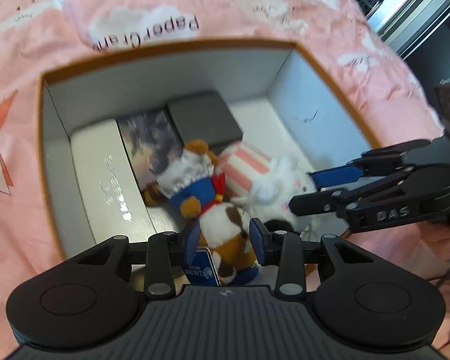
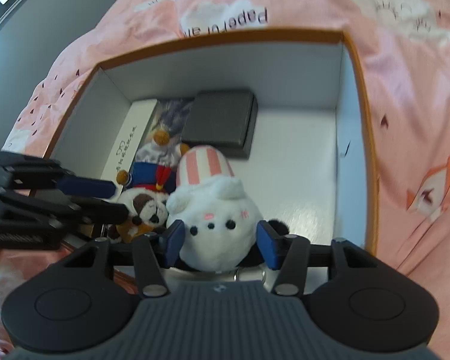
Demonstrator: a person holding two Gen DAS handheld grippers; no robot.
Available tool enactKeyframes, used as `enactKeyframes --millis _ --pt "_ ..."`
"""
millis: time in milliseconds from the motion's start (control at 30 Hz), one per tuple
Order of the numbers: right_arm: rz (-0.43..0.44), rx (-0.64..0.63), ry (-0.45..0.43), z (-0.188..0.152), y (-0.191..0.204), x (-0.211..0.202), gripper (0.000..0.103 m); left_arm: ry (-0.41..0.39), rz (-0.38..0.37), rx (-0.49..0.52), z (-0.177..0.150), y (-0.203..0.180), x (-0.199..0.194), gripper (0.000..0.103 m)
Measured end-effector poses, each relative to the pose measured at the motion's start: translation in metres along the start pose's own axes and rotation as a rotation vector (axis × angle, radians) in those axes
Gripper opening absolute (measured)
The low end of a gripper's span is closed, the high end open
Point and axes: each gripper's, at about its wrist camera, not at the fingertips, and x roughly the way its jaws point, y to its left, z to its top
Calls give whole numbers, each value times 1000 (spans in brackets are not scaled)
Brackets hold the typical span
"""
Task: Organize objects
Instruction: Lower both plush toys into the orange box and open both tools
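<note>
An open box with an orange rim [image 1: 195, 43] [image 2: 255, 34] and white inside sits on pink bedding. A brown and white plush [image 1: 222, 219] [image 2: 147, 207] in a blue outfit with a red scarf lies in it. My left gripper [image 1: 225, 240] [image 2: 118, 199] is shut on its head end, and the plush fills the gap between the blue pads. Beside it is a white plush [image 1: 273, 186] [image 2: 222, 210] with a pink-striped hat. My right gripper [image 2: 220, 241] [image 1: 303, 192] is shut on it, pads against both sides of its round face.
Along the box's left wall lies a long white carton [image 1: 105, 180] [image 2: 129, 138], then a flat printed pack [image 1: 150, 138] and a dark grey case [image 1: 204, 117] [image 2: 222, 117]. The box's right half shows bare white floor [image 2: 300, 165]. Pink bedding [image 1: 165, 0] surrounds the box.
</note>
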Motion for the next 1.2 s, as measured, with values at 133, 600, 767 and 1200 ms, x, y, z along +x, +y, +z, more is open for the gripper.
enactKeyframes --millis 133,600,767,1200 --pt "26 41 26 -1 -4 9 54 -4 29 27 -3 -4 3 41" --pt "92 263 26 -3 -12 18 47 27 132 166 -7 -14 1 19" --pt "103 261 36 -7 -18 19 47 7 121 141 -9 -11 -1 19" --pt "-20 -37 -281 -42 33 -49 60 -312 112 66 -45 -34 -78 20"
